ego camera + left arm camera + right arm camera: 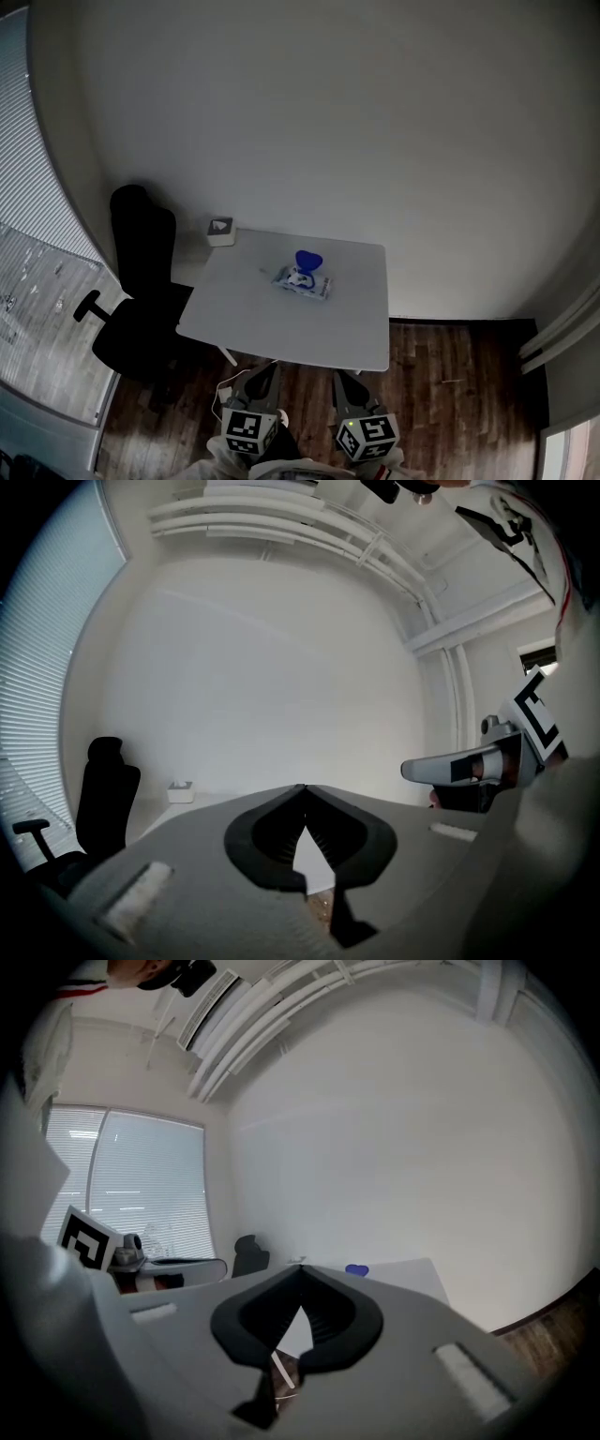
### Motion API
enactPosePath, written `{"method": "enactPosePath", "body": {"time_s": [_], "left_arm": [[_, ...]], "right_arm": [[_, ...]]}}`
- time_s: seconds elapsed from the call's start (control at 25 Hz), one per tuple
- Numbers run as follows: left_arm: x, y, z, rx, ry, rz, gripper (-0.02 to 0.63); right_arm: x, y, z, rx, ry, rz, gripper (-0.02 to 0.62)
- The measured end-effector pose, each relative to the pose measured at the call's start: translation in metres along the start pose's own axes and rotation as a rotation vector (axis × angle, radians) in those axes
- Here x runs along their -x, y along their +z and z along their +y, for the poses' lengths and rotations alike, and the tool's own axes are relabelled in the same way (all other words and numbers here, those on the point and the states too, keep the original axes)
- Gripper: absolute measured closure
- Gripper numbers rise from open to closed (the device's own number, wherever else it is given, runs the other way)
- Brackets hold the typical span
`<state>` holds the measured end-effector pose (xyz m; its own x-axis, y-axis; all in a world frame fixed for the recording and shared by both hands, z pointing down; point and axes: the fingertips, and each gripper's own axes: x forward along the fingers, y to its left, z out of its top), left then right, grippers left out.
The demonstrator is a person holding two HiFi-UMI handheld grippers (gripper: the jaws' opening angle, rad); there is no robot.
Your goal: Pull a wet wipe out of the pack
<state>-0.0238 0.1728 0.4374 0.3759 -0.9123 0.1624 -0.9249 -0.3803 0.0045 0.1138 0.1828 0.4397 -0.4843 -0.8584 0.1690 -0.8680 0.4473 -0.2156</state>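
The left gripper and the right gripper sit side by side at 6 o'clock in the head view, held low and close to the person's body. Both are aimed toward 12 o'clock, near each other but apart. In the left gripper view the left gripper has its jaws meeting at the tips with nothing between them, and the other gripper shows at 3 o'clock. In the right gripper view the right gripper is likewise closed and empty, its partner at 9 o'clock.
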Motion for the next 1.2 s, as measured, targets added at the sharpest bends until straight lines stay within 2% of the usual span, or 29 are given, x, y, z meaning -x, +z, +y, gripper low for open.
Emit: {"method": "enactPosePath", "body": {"time_s": [0.32,0.8,1.2], "left_arm": [[-0.04,-0.001,0.046,0.013,0.011,0.011,0.603],[-0.112,0.022,0.108,-0.006,-0.065,-0.019,0.603],[-0.166,0.015,0.151,0.001,-0.119,-0.002,0.603]], "right_arm": [[-0.057,0.008,-0.01,0.011,-0.022,0.01,0.591],[-0.142,0.032,-0.028,0.019,-0.122,0.003,0.591],[-0.207,0.034,-0.041,0.022,-0.185,0.021,0.591]]}}
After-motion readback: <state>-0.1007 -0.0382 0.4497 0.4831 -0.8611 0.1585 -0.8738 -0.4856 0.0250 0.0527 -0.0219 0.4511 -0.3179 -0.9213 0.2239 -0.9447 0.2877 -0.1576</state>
